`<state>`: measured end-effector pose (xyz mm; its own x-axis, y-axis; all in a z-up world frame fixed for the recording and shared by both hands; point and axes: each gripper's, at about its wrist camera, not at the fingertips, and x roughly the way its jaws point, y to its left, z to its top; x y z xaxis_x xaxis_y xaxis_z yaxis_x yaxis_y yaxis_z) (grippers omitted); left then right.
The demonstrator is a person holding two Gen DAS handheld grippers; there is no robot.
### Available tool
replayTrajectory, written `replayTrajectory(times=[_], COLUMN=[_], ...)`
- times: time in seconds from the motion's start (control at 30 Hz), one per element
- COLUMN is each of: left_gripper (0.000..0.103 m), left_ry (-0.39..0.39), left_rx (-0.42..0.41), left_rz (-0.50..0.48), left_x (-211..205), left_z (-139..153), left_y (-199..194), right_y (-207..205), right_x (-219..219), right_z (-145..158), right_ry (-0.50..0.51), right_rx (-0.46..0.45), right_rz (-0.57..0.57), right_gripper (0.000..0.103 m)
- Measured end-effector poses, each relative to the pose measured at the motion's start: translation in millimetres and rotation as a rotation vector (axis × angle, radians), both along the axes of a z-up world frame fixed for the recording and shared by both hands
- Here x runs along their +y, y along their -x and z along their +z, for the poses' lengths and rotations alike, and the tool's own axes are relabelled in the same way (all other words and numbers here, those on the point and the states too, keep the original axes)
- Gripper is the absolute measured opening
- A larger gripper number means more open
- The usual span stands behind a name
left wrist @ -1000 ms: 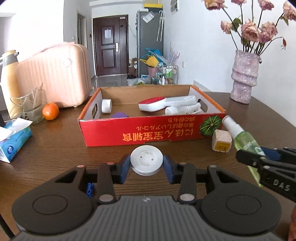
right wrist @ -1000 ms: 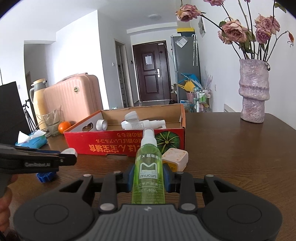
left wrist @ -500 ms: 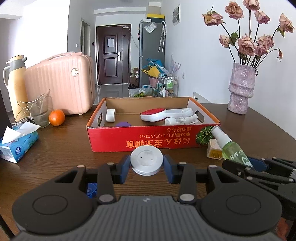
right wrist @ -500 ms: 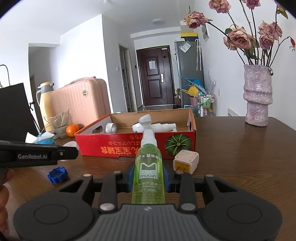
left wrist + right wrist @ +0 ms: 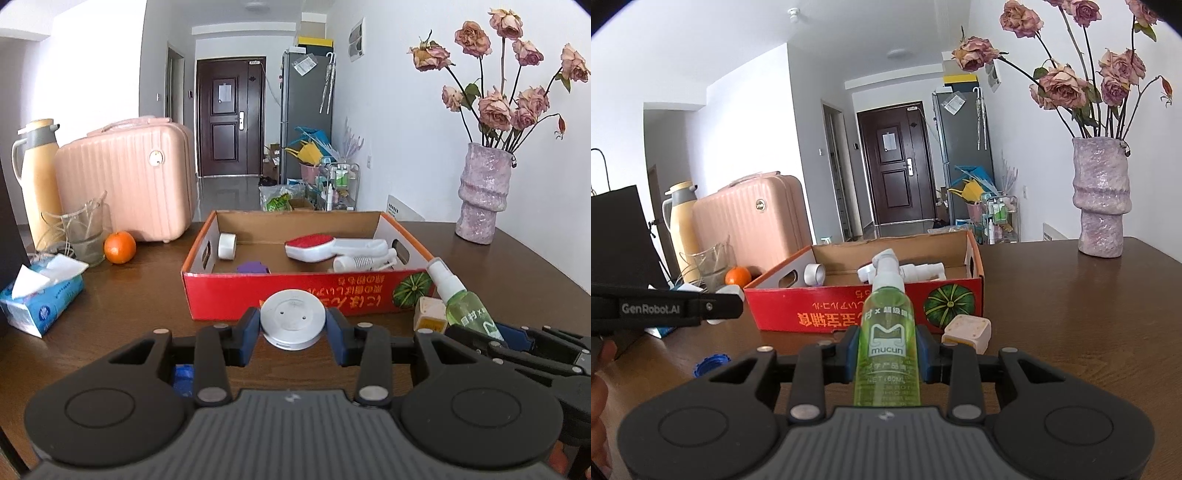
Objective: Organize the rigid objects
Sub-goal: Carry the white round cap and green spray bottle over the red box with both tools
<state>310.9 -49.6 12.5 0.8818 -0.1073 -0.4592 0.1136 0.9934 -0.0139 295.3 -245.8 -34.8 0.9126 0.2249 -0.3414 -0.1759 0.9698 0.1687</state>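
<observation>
Both level above the table (image 5: 122, 295): left gripper (image 5: 293, 328) on white disc (image 5: 293, 319), right gripper (image 5: 887, 350) on spray bottle (image 5: 886, 332).

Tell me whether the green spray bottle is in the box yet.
Not yet. The green spray bottle is clamped in the right gripper, in front of the red cardboard box, outside its near wall.

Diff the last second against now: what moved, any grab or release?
Both tongs rose a little: in each wrist view the red cardboard box and table sit lower. No grab, no release. The left tongs stay shut on the white round disc, the right tongs on the green spray bottle. Box contents, the cream cube and the blue cap lie as before.
</observation>
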Motion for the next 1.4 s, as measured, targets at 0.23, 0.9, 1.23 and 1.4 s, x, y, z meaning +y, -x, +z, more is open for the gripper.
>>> replayTrajectory(times=[0.23,0.9,1.23,1.4], left_gripper=[0.04,0.04,0.04,0.04], left_ry=[0.006,0.057,0.057,0.047], left_rx=[-0.033,-0.038,-0.012,0.012], left_rz=[0.021,0.101,0.137,0.148], left_x=[1,3,5,8], left_z=[16,33,26,20], left_y=[-13,-93,-140,-161], right_y=[-12,-96,-138,-158], right_x=[-1,-5,-3,-7], right_z=[12,30,24,25], right_ry=[0.018,-0.001,-0.024,-0.041], right_rx=[-0.012,-0.041,-0.02,-0.021], right_rz=[-0.004,-0.065,-0.074,-0.09], right_gripper=[0.03,0.03,0.03,0.03])
